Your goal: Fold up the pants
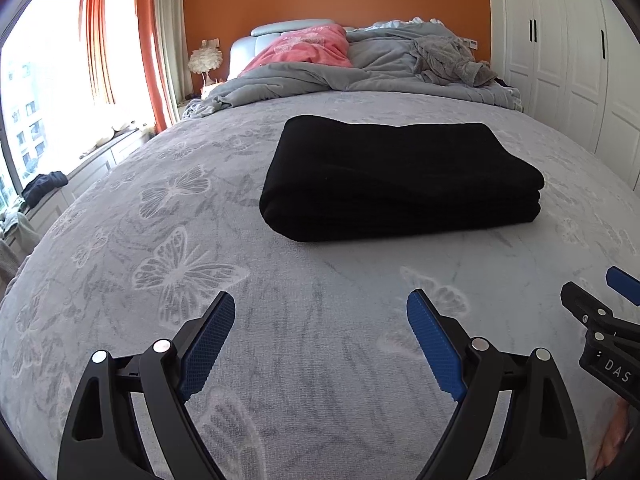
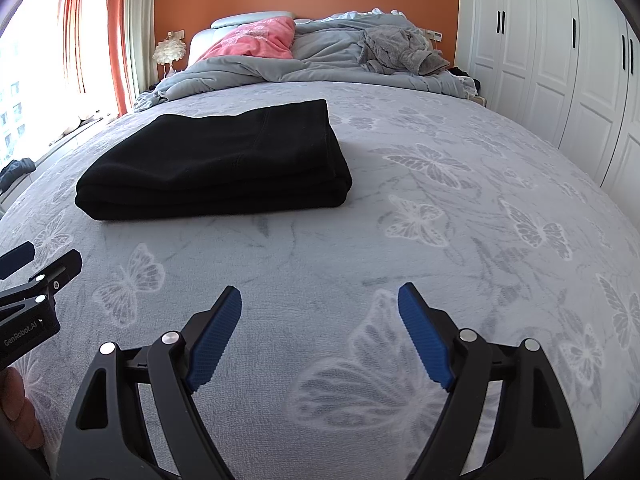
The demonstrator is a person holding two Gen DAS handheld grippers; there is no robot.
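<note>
The black pants [image 1: 400,176] lie folded on the bed [image 1: 320,280], at 12 o'clock from the left gripper [image 1: 320,320]. Both jaws stand open, empty. A careless touch could undo the layers.

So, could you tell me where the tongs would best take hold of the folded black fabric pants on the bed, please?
Probably the near right corner of the folded black fabric pants, approached from the front with the right tongs, which stand open. The stacked layers show as open edges on the right side, so pinching there should catch them together. The rounded left edge looks bulkier.
</note>
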